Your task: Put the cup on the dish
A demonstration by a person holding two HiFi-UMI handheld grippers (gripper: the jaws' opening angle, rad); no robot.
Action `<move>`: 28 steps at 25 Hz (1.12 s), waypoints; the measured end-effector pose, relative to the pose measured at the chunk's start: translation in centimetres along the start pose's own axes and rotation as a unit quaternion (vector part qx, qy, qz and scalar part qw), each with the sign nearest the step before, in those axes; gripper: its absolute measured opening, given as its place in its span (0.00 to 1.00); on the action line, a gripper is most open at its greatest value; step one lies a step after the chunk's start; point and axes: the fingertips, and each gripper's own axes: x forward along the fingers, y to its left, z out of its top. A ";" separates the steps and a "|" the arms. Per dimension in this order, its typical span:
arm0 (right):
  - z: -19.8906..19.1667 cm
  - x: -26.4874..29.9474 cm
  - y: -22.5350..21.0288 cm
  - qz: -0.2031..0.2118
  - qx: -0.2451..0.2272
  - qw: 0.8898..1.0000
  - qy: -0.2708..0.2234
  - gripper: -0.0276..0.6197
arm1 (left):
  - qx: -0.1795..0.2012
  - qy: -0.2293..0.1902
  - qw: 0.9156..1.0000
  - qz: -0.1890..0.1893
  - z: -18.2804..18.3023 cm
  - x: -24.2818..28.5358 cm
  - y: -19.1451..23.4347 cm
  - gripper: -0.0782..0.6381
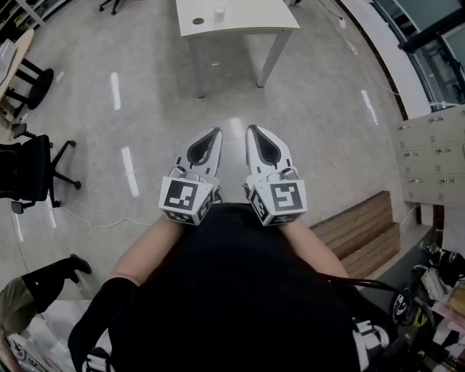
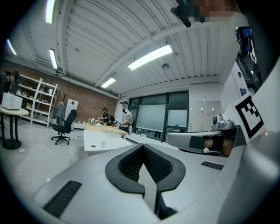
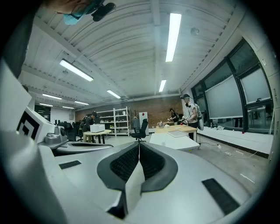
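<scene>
A white table (image 1: 236, 16) stands far ahead across the floor. On it are a small pale cup (image 1: 219, 13) and a small dark round spot (image 1: 198, 21); whether that spot is a dish I cannot tell. The left gripper view shows the same table (image 2: 98, 141) with the cup (image 2: 103, 143) as a tiny shape. Both grippers are held close to the person's body, side by side and pointing forward over bare floor. My left gripper (image 1: 216, 133) is shut with nothing in it, its pads meeting (image 2: 142, 145). My right gripper (image 1: 251, 130) is likewise shut and empty (image 3: 139, 143).
A black office chair (image 1: 29, 171) stands at the left, with a thin cable (image 1: 94, 221) on the floor nearby. Wooden steps (image 1: 363, 229) and grey lockers (image 1: 436, 156) are at the right. People stand at a far wooden table (image 3: 175, 128) beside the windows.
</scene>
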 end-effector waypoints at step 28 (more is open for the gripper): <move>0.8 8.6 -9.0 0.042 -0.002 0.999 0.006 0.06 | 0.005 0.002 0.999 0.047 1.1 10.6 2.4 0.11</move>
